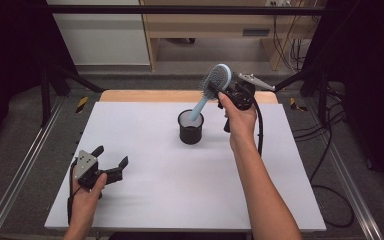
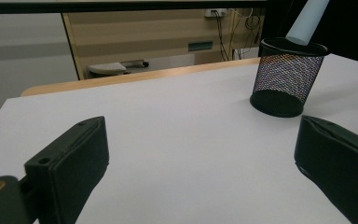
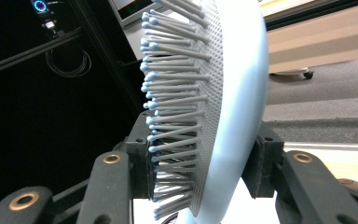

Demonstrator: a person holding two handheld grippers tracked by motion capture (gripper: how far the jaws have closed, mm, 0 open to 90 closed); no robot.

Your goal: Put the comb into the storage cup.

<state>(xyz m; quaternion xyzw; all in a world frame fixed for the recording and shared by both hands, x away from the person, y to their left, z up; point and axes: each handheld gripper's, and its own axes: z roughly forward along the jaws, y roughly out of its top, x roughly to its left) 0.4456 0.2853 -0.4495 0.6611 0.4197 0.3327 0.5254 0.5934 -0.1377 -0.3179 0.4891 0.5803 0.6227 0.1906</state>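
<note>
A light-blue hairbrush (image 1: 211,87) hangs tilted over a black mesh cup (image 1: 190,127) at the middle of the white table (image 1: 155,195), its handle tip dipping into the cup's mouth. My right gripper (image 1: 226,91) is shut on the brush head; in the right gripper view the pads clamp the bristle side and the back of the hairbrush (image 3: 214,93). My left gripper (image 1: 111,161) rests open near the table's front left, nothing between its jaws. From the left gripper view the mesh cup (image 2: 286,77) stands ahead to the right with the handle (image 2: 306,21) above it.
The white sheet covers a wooden tabletop whose far edge (image 1: 155,96) shows behind it. Metal rails (image 1: 25,165) run along both sides. Cables (image 1: 330,165) lie on the floor at the right. A wooden cabinet (image 1: 205,30) stands beyond the table.
</note>
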